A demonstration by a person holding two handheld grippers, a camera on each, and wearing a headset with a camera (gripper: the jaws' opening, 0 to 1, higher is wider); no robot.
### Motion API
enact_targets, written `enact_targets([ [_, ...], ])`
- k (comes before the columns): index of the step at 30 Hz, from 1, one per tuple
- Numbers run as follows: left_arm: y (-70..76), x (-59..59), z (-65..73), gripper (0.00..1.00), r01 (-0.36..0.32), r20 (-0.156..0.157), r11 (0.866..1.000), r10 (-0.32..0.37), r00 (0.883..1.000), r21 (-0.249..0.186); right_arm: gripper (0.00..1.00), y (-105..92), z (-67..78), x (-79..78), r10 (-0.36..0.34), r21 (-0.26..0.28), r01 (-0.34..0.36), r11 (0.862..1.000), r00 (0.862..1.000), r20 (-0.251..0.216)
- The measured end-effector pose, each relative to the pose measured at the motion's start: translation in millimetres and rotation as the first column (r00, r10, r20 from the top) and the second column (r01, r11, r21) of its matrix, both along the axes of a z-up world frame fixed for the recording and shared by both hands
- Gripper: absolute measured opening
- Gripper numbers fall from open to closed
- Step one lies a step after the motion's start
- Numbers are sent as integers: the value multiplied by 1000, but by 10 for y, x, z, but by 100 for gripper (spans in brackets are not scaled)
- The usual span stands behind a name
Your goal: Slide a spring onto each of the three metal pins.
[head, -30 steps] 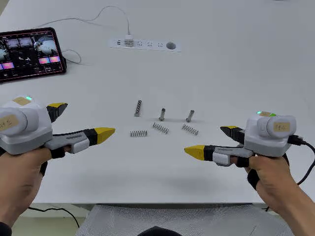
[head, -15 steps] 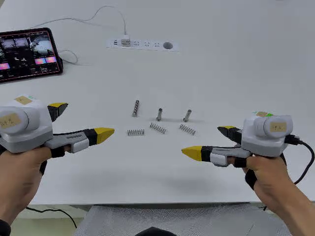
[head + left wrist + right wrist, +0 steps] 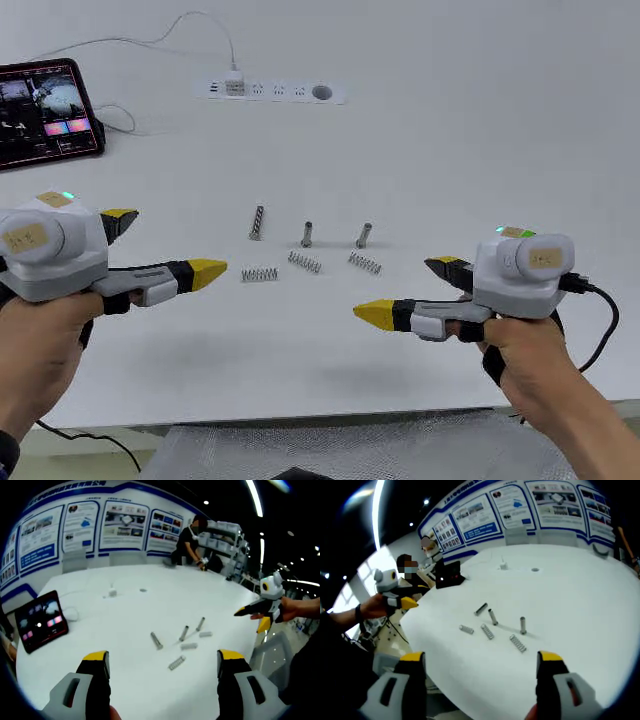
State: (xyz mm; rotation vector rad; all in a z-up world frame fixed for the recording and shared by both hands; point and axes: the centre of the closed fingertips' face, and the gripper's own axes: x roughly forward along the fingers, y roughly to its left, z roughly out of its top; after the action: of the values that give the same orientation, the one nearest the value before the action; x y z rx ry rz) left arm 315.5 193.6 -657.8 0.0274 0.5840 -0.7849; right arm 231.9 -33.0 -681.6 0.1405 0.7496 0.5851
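Observation:
Three metal pins sit mid-table: the left pin (image 3: 257, 222) lies on its side, while the middle pin (image 3: 307, 234) and the right pin (image 3: 364, 235) stand upright. Three loose springs lie just in front of them: the left spring (image 3: 259, 274), the middle spring (image 3: 304, 262) and the right spring (image 3: 364, 263). My left gripper (image 3: 163, 243) hovers open to the left of the row, holding nothing. My right gripper (image 3: 408, 289) is open near the right spring, a little in front of it. The pins (image 3: 184, 633) and springs (image 3: 487, 631) lie well ahead of both grippers.
A tablet (image 3: 45, 110) with a lit screen lies at the far left. A white power strip (image 3: 268, 90) with a plugged cable sits at the back. The table's front edge (image 3: 300, 408) is close below my hands. A person (image 3: 190, 537) stands at the table's far end.
The head view has swung, so everything sits further left in the picture. Both grippers stay open, and the pins and springs have not moved.

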Motion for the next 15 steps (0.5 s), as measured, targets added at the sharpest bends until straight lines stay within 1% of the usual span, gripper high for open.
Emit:
enact_targets([
  [3, -42, 24, -23, 90, 12, -3, 1000, -12, 1000, 5, 93, 1, 0, 1, -1, 3, 1, 1000, 1000, 0],
  [6, -88, 48, -43, 89, 28, -7, 1000, -28, 1000, 8, 92, 4, 11, 12, -1, 4, 1, 1000, 1000, 17],
  [15, -209, 140, -155, 87, 65, -21, 998, -65, 998, 22, 92, 6, -2, -22, 5, 6, -5, 1000, 1000, 4],
])
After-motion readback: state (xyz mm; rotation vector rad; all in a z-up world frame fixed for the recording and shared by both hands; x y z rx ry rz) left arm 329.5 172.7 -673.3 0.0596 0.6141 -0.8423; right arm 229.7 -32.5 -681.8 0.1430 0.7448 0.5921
